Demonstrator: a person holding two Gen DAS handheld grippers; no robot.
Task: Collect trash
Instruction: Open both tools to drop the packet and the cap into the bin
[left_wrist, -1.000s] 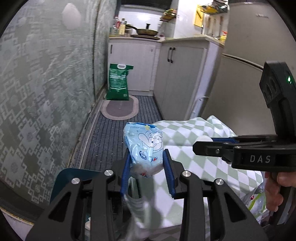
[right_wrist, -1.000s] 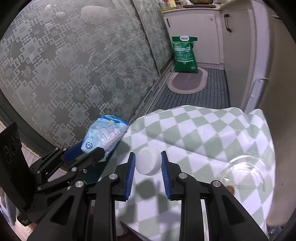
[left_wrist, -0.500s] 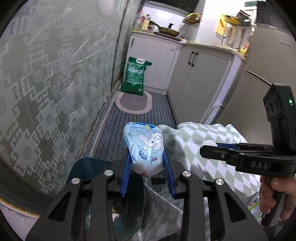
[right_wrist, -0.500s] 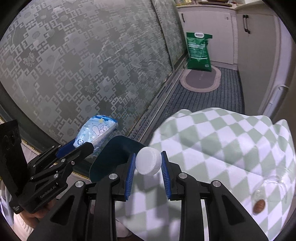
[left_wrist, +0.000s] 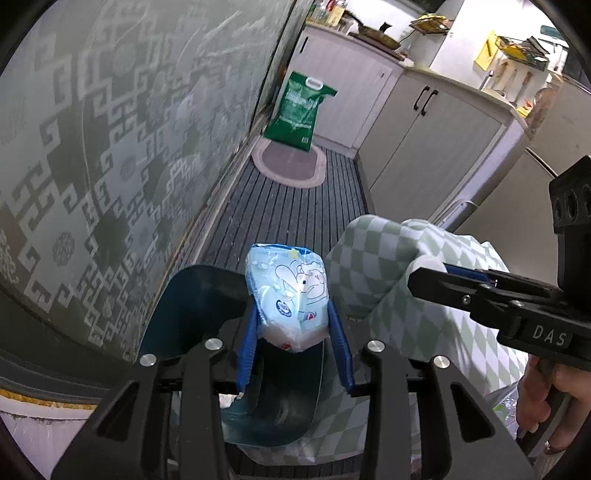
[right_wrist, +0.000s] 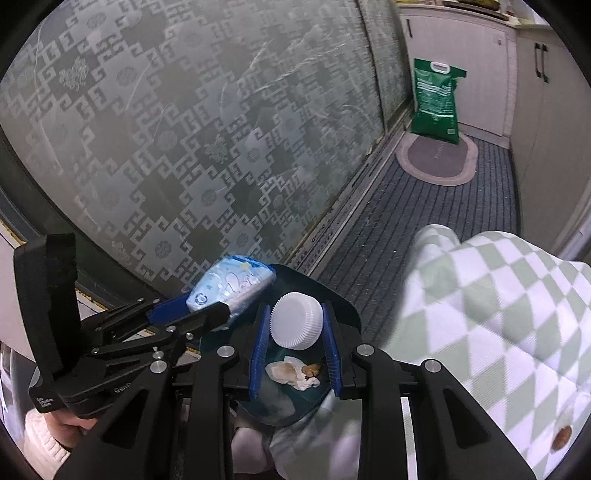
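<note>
My left gripper (left_wrist: 293, 328) is shut on a light blue snack wrapper (left_wrist: 290, 291) and holds it above the dark teal trash bin (left_wrist: 184, 306). The wrapper also shows in the right wrist view (right_wrist: 231, 286). My right gripper (right_wrist: 295, 326) is shut on a white ribbed bottle cap (right_wrist: 297, 321), right over the bin's opening (right_wrist: 306, 280). Crumpled tissue (right_wrist: 293, 371) lies inside the bin. In the left wrist view the right gripper (left_wrist: 436, 275) sits to the right of the wrapper, with the cap (left_wrist: 428, 264) barely showing.
A table with a green-and-white checked cloth (right_wrist: 498, 314) stands right beside the bin. A patterned glass sliding door (left_wrist: 110, 147) runs along the left. A green bag (left_wrist: 301, 107) and an oval mat (left_wrist: 290, 166) lie on the striped floor by white cabinets (left_wrist: 436, 133).
Both grippers moved left off the table with their items and now hang over the bin, which has come into full view. Both stay shut.
</note>
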